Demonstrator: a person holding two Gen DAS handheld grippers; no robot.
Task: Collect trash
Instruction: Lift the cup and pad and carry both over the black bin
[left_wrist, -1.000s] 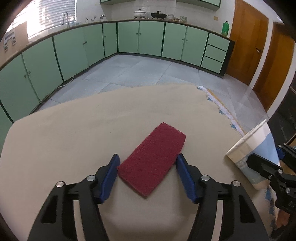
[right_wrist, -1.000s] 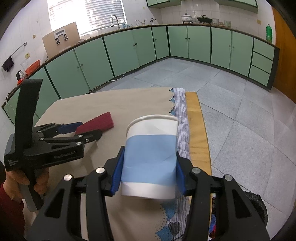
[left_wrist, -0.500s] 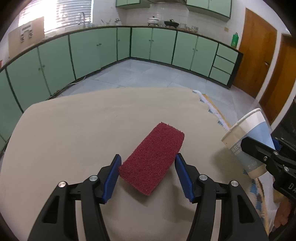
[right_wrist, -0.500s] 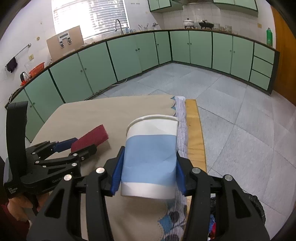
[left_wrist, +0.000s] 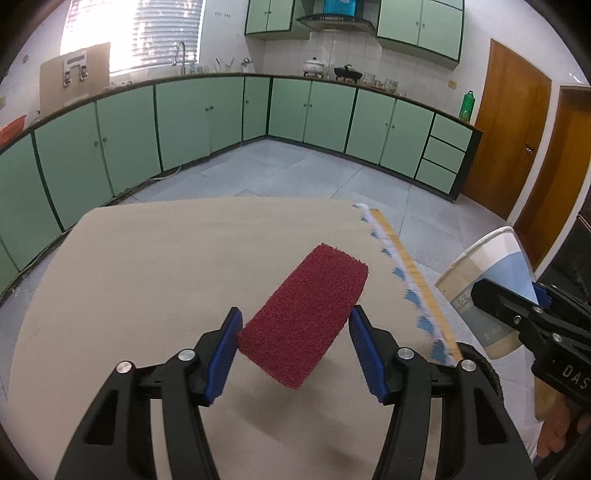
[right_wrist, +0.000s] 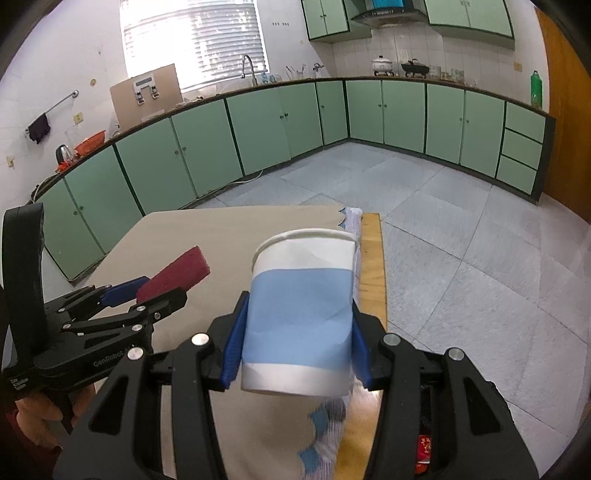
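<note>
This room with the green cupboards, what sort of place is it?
A home kitchen, most likely. Green cabinets run under a long counter along the walls, a sink tap stands by the window, and pots sit beneath a hood.

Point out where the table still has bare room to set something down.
Nearly the whole beige tablecloth is bare, from its far edge to the left side. The tight spot is the near right edge, where the left gripper holds the red scouring pad beside the right gripper holding the paper cup.
</note>
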